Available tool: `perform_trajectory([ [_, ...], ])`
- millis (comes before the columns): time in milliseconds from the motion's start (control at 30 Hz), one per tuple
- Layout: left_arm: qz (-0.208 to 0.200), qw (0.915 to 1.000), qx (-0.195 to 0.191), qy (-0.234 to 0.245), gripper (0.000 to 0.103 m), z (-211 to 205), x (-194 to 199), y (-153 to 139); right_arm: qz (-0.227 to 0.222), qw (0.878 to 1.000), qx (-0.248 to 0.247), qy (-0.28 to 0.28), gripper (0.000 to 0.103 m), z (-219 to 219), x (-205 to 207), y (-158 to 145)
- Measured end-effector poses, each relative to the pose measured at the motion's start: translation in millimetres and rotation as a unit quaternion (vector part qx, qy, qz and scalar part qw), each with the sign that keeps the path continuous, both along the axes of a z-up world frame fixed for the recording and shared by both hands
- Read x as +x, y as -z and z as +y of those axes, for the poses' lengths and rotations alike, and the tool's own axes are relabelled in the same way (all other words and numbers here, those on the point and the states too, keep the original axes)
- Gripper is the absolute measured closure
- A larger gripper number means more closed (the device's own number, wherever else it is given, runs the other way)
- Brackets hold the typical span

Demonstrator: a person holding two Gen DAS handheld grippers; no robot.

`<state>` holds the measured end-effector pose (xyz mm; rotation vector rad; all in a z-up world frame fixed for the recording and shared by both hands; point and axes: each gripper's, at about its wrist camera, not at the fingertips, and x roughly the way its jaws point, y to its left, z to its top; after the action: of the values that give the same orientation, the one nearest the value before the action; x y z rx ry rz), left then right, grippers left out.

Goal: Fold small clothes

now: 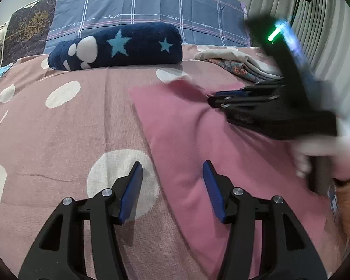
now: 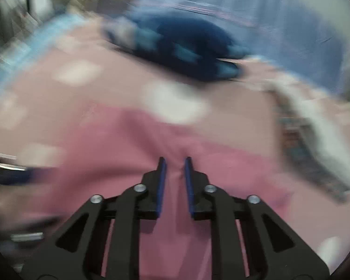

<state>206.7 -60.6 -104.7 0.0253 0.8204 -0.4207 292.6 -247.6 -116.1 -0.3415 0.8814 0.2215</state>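
Observation:
A pink garment lies on the dotted mauve bedspread. My left gripper is open over the garment's near left edge, with nothing between its fingers. My right gripper shows in the left wrist view at the garment's far right part, jaws nearly together. In the right wrist view, which is blurred, my right gripper stands narrowly parted with a ridge of the pink garment pinched between its blue pads.
A rolled navy star-print blanket lies at the back, in front of a blue plaid pillow. A pile of folded clothes sits at the back right. Grey curtains hang on the right.

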Motion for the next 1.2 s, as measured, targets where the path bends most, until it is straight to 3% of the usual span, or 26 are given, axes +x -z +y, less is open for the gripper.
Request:
perform_trajectory([
  [67, 0.003, 1.0, -0.006, 0.001, 0.047, 2, 1, 0, 0.02, 0.997, 0.074, 0.015, 0.095, -21, 6, -3],
  [100, 0.004, 0.9999, -0.01, 0.001, 0.047, 3, 1, 0, 0.021, 0.996, 0.077, 0.034, 0.103, -27, 6, -7],
  [167, 0.007, 0.9998, -0.017, 0.001, 0.046, 5, 1, 1, 0.012, 0.996, 0.076, 0.042, 0.103, -31, -1, -11],
  [267, 0.009, 0.9997, -0.023, 0.001, 0.046, 7, 1, 1, 0.012, 0.989, 0.144, 0.03, 0.095, -49, -29, -26],
  [333, 0.01, 0.9996, -0.025, 0.001, 0.046, 7, 2, 1, 0.005, 0.986, 0.16, 0.037, 0.084, -68, -57, -36],
  [400, 0.01, 0.9997, -0.024, 0.001, 0.046, 6, 1, 1, 0.014, 0.981, 0.188, 0.042, 0.084, -88, -89, -41],
  [500, 0.009, 0.9997, -0.023, 0.001, 0.046, 7, 2, 1, 0.046, 0.971, 0.233, 0.004, 0.083, -98, -144, -37],
  [567, 0.009, 0.9997, -0.023, 0.001, 0.046, 7, 2, 1, 0.056, 0.975, 0.214, -0.03, 0.079, -91, -179, -25],
  [600, 0.01, 0.9997, -0.023, 0.001, 0.044, 6, 2, 1, 0.059, 0.984, 0.166, -0.033, 0.074, -84, -194, -11],
  [667, 0.01, 0.9997, -0.021, 0.0, 0.043, 6, 2, 1, 0.009, 0.991, 0.124, -0.047, 0.074, -76, -215, 0],
  [733, 0.011, 0.9997, -0.024, 0.0, 0.043, 7, 2, 2, 0.012, 0.993, 0.107, -0.038, 0.074, -70, -215, -8],
  [800, 0.013, 0.9994, -0.031, 0.001, 0.043, 9, 3, 2, 0.018, 0.991, 0.126, -0.025, 0.072, -72, -211, -21],
  [867, 0.017, 0.999, -0.042, 0.002, 0.043, 12, 4, 3, 0.005, 0.987, 0.159, -0.013, 0.063, -88, -205, -35],
  [900, 0.019, 0.9988, -0.045, 0.002, 0.042, 13, 4, 3, 0.002, 0.985, 0.171, -0.001, 0.05, -99, -199, -40],
  [967, 0.022, 0.9985, -0.051, 0.003, 0.042, 13, 5, 4, 0.003, 0.979, 0.198, 0.038, 0.045, -124, -180, -44],
  [1200, 0.033, 0.9962, -0.08, 0.013, 0.037, 18, 7, 4, 0.093, 0.942, 0.312, 0.084, 0.043, -170, -119, -7],
])
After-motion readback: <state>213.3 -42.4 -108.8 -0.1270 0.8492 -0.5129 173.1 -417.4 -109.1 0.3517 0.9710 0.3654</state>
